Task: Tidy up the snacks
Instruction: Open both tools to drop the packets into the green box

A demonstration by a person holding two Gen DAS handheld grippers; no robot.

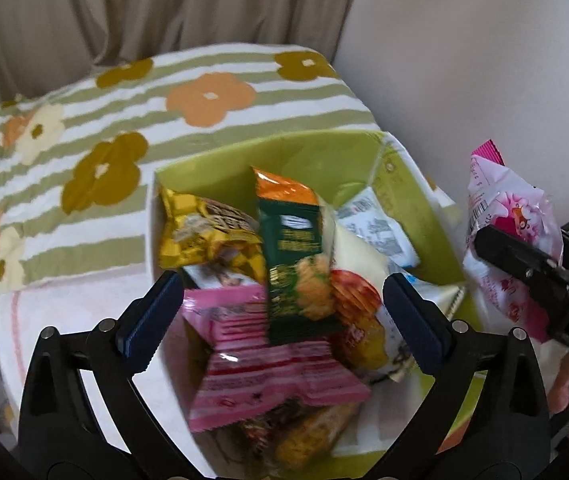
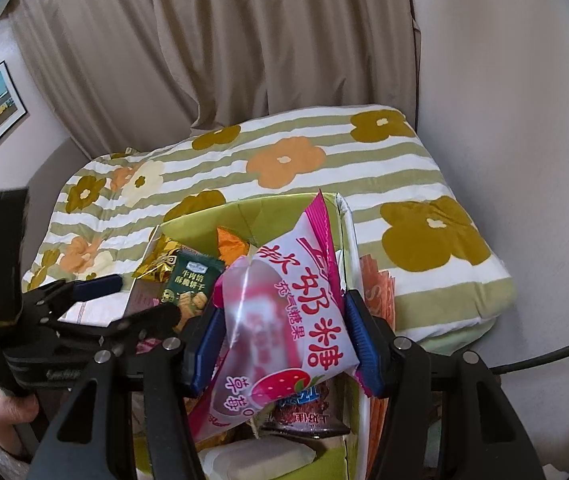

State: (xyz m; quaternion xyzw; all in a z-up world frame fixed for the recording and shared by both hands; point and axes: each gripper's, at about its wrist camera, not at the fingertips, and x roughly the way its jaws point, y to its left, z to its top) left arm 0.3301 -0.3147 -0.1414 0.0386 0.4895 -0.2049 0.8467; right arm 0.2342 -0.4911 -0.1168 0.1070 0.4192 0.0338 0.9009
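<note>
Landmark for all positions: the green box (image 1: 308, 152), which is sitting on the floral striped blanket (image 1: 84, 120) with its open top facing up.

The left gripper (image 1: 284, 312) is hovering directly over the box, its jaws standing wide apart with nothing pressed between the pads. The green-and-orange biscuit packet (image 1: 296, 256) is lying loose inside the box, on top of the pile, with its long axis running from the box's near side toward its far wall and its orange end pointing to the far wall. A yellow packet (image 1: 204, 236) and a pink striped packet (image 1: 260, 360) are lying beside and under it in the same box.

The right gripper (image 2: 280, 340) is clamping the pink marshmallow bag (image 2: 284, 312) across its width, both pads pressing on its sides. The bag is hanging above the box's right-hand rim, not yet inside. Its long axis is running from the strawberry end near the gripper up to the crimped pink end, which is pointing toward the box's far wall.

Judgement: the right hand is the one positioned for the coming drop, and the opening lies just below and to the left of the bag.
</note>
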